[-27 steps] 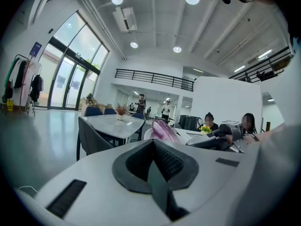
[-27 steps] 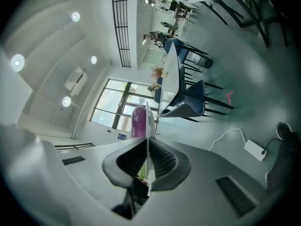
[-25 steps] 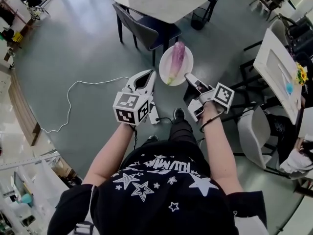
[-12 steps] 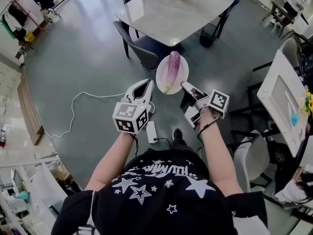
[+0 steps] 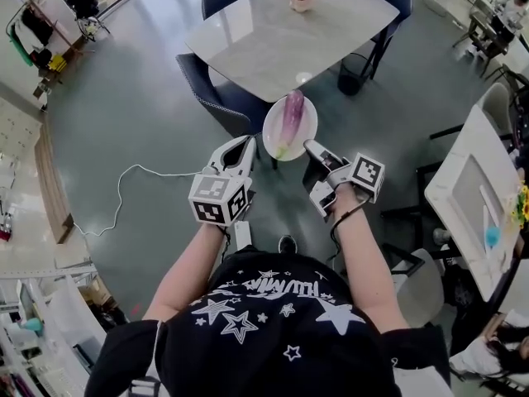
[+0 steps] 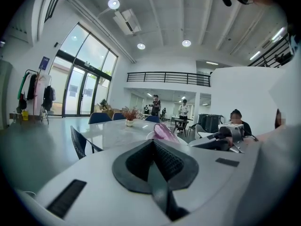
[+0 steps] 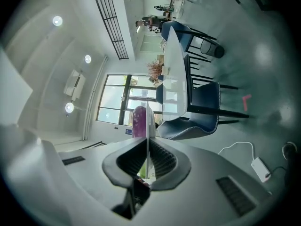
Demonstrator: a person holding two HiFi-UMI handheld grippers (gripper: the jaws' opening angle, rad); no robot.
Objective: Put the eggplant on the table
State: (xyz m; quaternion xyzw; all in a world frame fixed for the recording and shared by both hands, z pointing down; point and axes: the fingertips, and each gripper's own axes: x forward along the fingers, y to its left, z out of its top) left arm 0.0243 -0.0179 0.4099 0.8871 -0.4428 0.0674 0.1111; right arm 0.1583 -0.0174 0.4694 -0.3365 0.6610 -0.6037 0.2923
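I'm holding the long purple eggplant point(image 5: 291, 116) on a round white plate point(image 5: 307, 129). My right gripper point(image 5: 311, 147) has its fingers clamping the rim, and my left gripper point(image 5: 246, 141) has its fingers closed, empty. I'm not reaching the pale grey tabletop point(image 5: 273, 35), upper centre, yet.

Across the upper frame the grey floor point(image 5: 124, 114) is shining like polished concrete, mirroring window light. The table point(image 5: 273, 40) top is looking like pale, glossy stone. The white plate point(image 5: 307, 126) is gleaming smooth, ceramic or plastic I cannot tell, and the eggplant point(image 5: 291, 118) skin is glinting purple. The left gripper point(image 5: 245, 143) and right gripper point(image 5: 310, 145) are showing matt white plastic shells with ribbed black rubbery pads point(image 7: 163, 158). The chair point(image 7: 197, 112) is wearing dark blue upholstery with pale stitching.
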